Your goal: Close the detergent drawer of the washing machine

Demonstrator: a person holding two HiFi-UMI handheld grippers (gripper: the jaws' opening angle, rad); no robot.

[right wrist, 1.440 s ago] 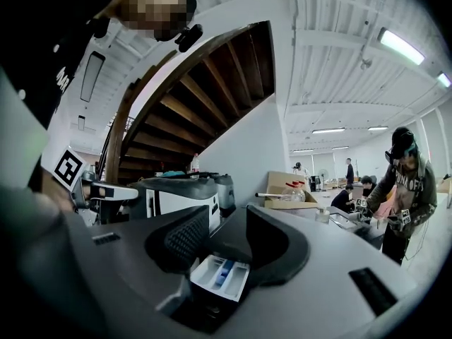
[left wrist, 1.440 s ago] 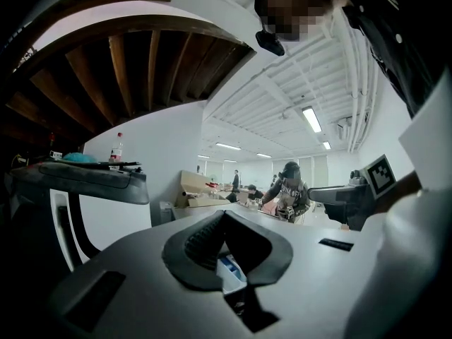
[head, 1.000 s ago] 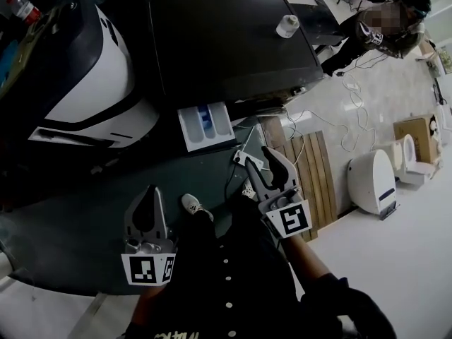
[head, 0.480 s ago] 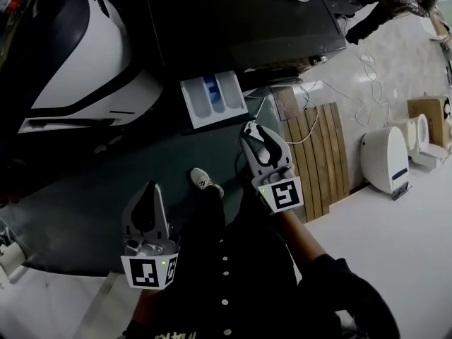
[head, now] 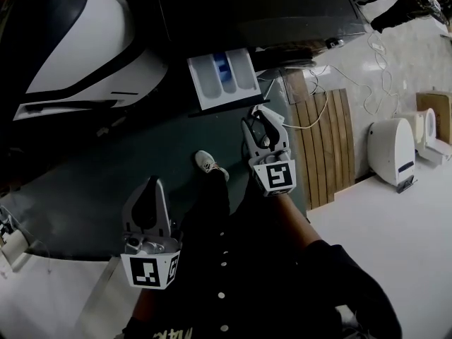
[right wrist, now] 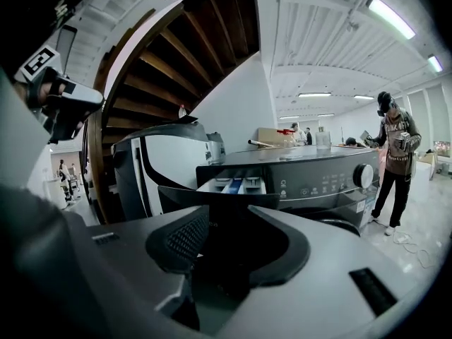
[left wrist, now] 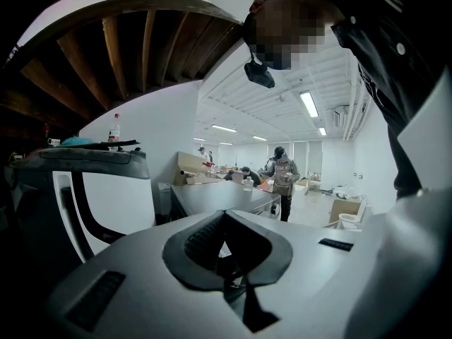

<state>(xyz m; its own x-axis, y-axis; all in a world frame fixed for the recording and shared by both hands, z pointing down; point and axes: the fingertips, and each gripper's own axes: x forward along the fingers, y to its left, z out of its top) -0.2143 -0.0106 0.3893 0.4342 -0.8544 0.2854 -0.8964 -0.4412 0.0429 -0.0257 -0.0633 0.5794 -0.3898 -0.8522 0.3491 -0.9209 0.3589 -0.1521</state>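
Two grippers held short of washing machine (head: 268,6). Detergent drawer (head: 224,78) seen pulled out, just ahead of right gripper (head: 263,119), near its tips. Right jaws set partly apart, empty, apparently lined up for push on drawer front. Left gripper (head: 150,189) held farther back, tips together, nothing gripped.

light: ceiling tubes (right wrist: 392,18) | head view dim | edges: fisheye bend, dark corners

Detergent drawer (head: 224,80) out before washing machine (head: 247,9), right gripper (head: 263,122) near its front, left gripper (head: 148,193) seemingly farther back-left.
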